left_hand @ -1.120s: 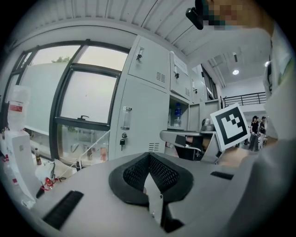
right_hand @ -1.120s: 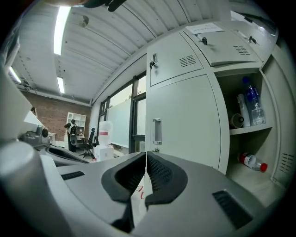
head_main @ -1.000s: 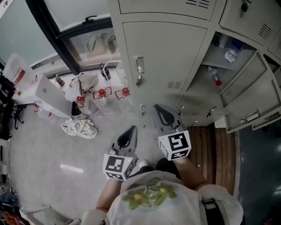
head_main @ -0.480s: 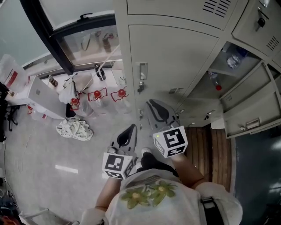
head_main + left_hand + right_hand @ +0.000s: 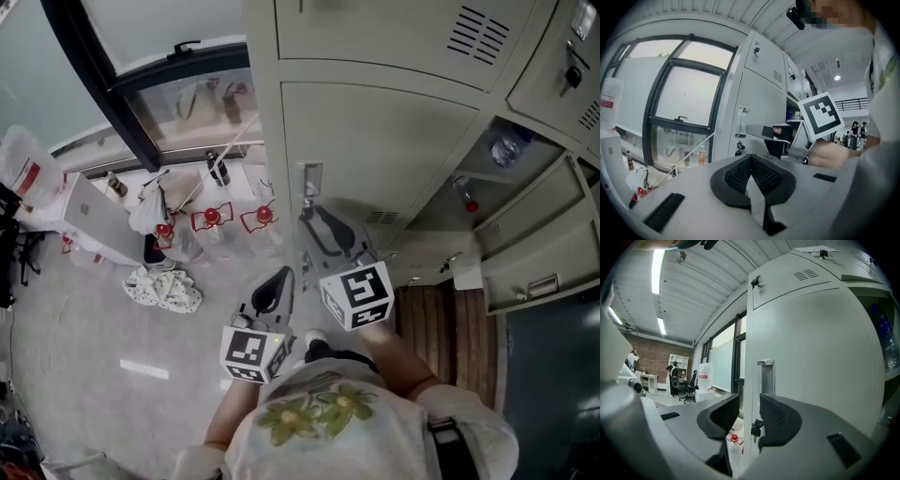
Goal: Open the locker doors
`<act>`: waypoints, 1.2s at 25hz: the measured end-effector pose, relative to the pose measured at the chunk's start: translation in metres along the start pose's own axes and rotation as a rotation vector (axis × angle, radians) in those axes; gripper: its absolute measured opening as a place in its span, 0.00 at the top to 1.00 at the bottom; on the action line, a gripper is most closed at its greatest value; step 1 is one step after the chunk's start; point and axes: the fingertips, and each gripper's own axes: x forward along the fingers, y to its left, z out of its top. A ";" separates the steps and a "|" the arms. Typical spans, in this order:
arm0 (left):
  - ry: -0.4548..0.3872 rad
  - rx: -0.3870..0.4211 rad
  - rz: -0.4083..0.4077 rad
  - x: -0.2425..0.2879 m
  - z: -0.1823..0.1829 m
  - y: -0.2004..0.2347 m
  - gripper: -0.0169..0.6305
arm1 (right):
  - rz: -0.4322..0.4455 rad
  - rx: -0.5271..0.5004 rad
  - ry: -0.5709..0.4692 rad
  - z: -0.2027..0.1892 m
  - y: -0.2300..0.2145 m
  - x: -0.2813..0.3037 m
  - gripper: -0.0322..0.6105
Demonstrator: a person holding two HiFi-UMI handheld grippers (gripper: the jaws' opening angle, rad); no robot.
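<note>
1. Locker door [image 5: 375,141], closed, stands at 12 o'clock. Its handle [image 5: 309,178] is just ahead of the right gripper [image 5: 309,217], whose jaws have just been opening, with nothing gripped between them.
2. Left gripper [image 5: 280,277]: jaws together, empty.
3. Open locker compartment [image 5: 427,253] at 2 o'clock, window [image 5: 141,56] at 10, pale floor [image 5: 84,328] below.
4. The red label on the jug [image 5: 23,164] is too small to read.

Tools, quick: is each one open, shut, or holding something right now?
Left tool: shut, empty.
Right tool: open, jaws have just been opening, nothing gripped between them; locker handle ahead.
</note>
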 end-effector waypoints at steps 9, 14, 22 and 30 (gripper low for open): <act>-0.009 0.008 0.034 0.001 0.008 0.023 0.93 | 0.000 -0.008 -0.006 0.003 -0.005 0.032 0.71; -0.010 0.005 0.054 0.002 0.009 0.033 0.93 | -0.037 -0.032 -0.003 0.003 -0.009 0.042 0.70; -0.007 -0.001 0.062 0.004 0.009 0.040 0.93 | -0.035 -0.034 0.021 -0.006 -0.008 0.055 0.70; -0.003 -0.005 0.066 0.001 0.006 0.039 0.93 | -0.009 -0.007 0.029 -0.009 -0.004 0.055 0.69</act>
